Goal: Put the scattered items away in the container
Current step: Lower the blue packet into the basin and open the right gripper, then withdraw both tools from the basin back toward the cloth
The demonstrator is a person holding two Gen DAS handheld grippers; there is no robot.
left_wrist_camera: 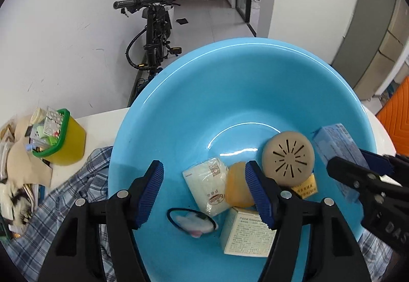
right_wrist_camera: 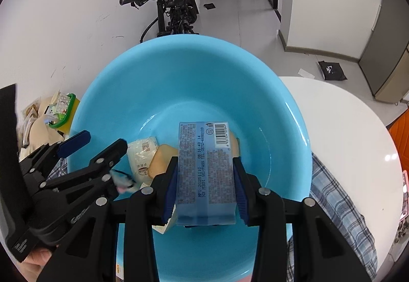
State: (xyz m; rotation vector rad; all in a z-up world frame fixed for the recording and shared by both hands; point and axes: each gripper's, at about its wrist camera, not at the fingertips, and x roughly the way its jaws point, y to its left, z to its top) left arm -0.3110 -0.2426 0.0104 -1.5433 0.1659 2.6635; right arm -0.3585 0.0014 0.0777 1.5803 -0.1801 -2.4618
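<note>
Blue basin (right_wrist_camera: 179,82) under both my grippers. Right gripper (right_wrist_camera: 205,192) clamped on blue tissue pack (right_wrist_camera: 205,167), held over basin. Left gripper (left_wrist_camera: 204,192) released, nothing between pads; hair tie (left_wrist_camera: 189,220), box (left_wrist_camera: 245,233), round case (left_wrist_camera: 287,158) lie inside basin.

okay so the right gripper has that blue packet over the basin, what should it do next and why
Probably open the right gripper and let the blue packet drop. Its pads clamp the packet directly above the blue basin, where other items already lie, and the left gripper stands open and empty beside it, so nothing seems to block the release.
</note>
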